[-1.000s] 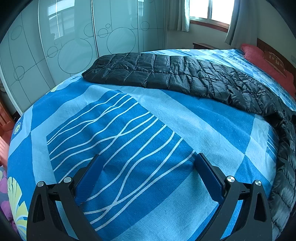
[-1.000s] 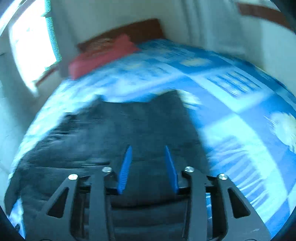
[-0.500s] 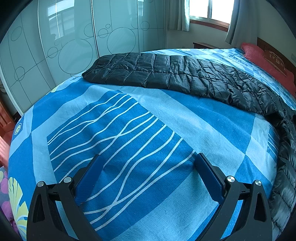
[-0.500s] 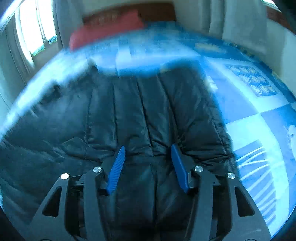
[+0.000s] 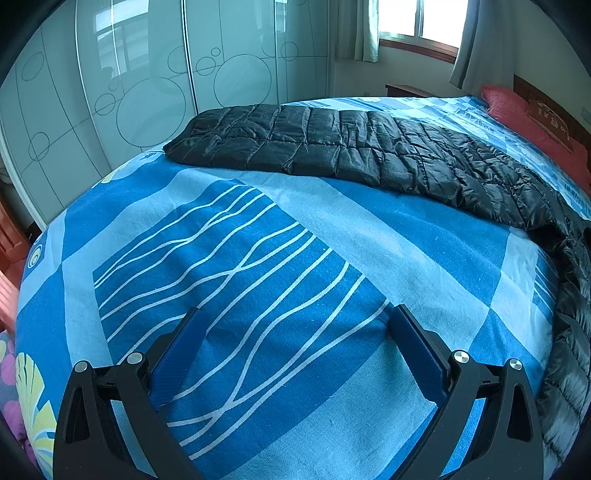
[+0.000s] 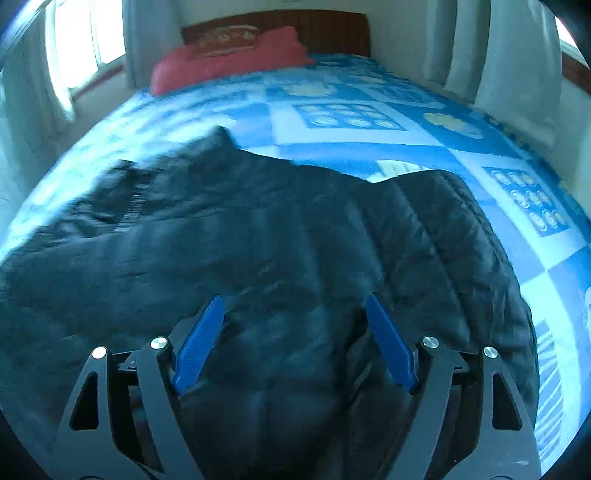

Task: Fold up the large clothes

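Note:
A large black quilted down coat (image 5: 351, 155) lies spread across the blue patterned bed sheet (image 5: 258, 277). In the left wrist view it stretches from the far left to the right edge. My left gripper (image 5: 295, 314) is open and empty over bare sheet, well short of the coat. In the right wrist view the coat (image 6: 258, 240) fills the foreground, somewhat blurred. My right gripper (image 6: 295, 301) is open just above the coat, with nothing between its blue fingers (image 6: 199, 339).
A red pillow (image 6: 229, 59) and a wooden headboard (image 6: 295, 26) are at the bed's far end. Glass wardrobe doors (image 5: 129, 92) stand beyond the bed in the left wrist view. Windows with curtains (image 5: 406, 22) line the walls.
My right gripper has opened wider and swung over the coat, with the view shifting. The left gripper has not moved.

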`<state>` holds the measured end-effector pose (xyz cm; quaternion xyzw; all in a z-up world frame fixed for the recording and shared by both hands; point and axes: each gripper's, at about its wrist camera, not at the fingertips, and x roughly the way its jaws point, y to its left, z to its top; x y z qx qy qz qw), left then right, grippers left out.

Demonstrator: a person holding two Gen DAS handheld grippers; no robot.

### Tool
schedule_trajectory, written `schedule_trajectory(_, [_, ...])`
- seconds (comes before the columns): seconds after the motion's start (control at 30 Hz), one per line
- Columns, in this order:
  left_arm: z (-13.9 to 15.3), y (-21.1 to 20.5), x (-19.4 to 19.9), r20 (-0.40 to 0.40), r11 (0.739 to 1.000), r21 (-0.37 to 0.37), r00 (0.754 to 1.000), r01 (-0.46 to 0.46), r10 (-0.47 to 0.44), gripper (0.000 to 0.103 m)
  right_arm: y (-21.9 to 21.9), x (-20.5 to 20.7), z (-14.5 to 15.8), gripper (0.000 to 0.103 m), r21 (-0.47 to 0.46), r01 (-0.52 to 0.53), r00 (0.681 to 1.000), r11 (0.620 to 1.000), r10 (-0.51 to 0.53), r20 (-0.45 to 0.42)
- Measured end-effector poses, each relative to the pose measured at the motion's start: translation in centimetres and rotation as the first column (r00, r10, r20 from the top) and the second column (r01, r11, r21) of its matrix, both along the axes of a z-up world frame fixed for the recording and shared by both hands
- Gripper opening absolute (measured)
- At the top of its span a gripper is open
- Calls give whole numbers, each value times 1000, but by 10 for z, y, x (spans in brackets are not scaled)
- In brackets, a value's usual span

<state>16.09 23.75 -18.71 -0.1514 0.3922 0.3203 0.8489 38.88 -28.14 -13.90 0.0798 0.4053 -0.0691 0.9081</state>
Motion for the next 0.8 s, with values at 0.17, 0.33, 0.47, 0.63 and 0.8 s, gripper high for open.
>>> schedule_trajectory(0.17, [0, 0, 0, 1, 1000, 0, 1000, 0, 0, 99, 3, -35, -8, 80, -24, 9, 1000, 1000, -9, 1])
schedule_trajectory(0.33, [0, 1, 0, 1, 1000, -5, 1000, 0, 0, 99, 2, -33, -24, 83, -12, 22, 1000, 1000, -23, -19])
schedule_trajectory(0.47, [1, 5, -2, 18, 999, -43, 1000, 6, -6, 99, 2, -39, -27, 83, -10, 21, 1000, 1000, -22, -5])
schedule_trajectory(0.63, [6, 16, -2, 26, 994, -112, 1000, 17, -14, 99, 1, -43, -27, 84, 6, 18, 1000, 1000, -18, 10])
schedule_trajectory(0.8, [10, 46, 9, 80, 986, -163, 996, 41, -29, 99, 2, -43, -27, 84, 0, 18, 1000, 1000, -18, 13])
